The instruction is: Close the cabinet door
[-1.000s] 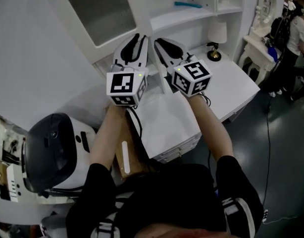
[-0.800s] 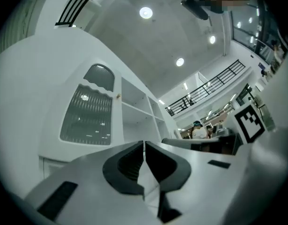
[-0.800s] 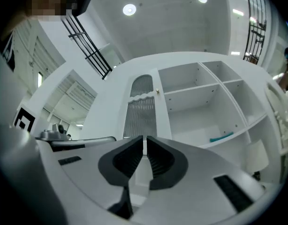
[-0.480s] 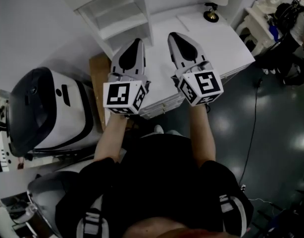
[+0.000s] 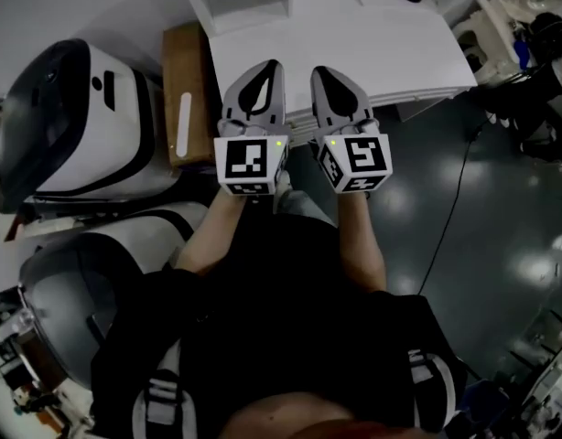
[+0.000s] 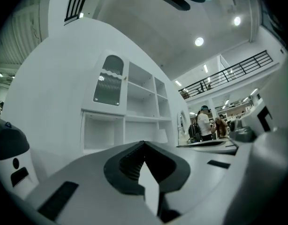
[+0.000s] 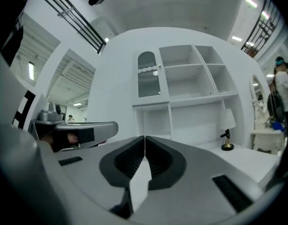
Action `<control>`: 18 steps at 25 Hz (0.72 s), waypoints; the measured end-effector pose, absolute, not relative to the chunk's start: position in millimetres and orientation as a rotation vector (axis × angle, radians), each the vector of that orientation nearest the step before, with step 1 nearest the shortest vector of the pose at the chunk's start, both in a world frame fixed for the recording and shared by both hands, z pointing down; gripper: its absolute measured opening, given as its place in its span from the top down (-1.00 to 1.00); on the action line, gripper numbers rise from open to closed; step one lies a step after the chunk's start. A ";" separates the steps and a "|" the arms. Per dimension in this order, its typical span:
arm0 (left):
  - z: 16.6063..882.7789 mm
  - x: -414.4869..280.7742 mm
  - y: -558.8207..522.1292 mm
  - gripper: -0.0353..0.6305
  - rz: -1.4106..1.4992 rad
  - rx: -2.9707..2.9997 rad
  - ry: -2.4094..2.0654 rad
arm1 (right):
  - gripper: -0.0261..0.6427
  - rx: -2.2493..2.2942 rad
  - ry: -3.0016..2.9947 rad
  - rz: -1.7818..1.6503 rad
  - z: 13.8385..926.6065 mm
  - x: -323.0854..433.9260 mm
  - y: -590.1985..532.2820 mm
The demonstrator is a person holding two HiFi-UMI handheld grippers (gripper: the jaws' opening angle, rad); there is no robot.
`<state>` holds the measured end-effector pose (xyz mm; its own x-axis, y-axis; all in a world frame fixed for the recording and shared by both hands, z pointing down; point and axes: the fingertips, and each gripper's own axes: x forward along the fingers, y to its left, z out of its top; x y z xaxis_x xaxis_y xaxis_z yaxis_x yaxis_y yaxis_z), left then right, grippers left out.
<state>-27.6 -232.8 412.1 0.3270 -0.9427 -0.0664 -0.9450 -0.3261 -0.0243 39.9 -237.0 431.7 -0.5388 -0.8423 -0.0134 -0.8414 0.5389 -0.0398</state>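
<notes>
L claw [image 6: 144,146], white w/ dark ribbed pads, is pinched fully together w/ nothing in it; R claw [image 7: 145,139], same build, is closing, tips abt meeting, nothing between them. In head view both sit side by side, L at 9 o'clock of R, tips over the near edge of the white tabletop [image 5: 391,44]. The white arched cabinet door w/ glass panel [image 7: 147,74] is at 12 o'clock from R claw's tips, in the top-left bay of the white shelf unit [image 7: 200,78], looking flush w/ its front, well apart from both claws.
</notes>
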 end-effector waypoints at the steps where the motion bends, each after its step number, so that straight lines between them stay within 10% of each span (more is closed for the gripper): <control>1: 421.3 -27.0 -223.7 0.86 0.043 -2.513 1.801 | 0.86 -1.514 2.744 -0.036 438.6 38.9 -226.2; 18: 450.7 -1.9 -113.7 0.86 0.127 -2.534 1.960 | 0.87 -1.486 2.888 0.007 449.9 63.9 -120.8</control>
<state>-1.9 -113.7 450.7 0.2502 -0.9679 -0.0228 -0.9628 -0.2512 0.0994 63.9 -120.8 449.9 -0.5771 -0.8115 0.0923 -0.8110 0.5827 0.0526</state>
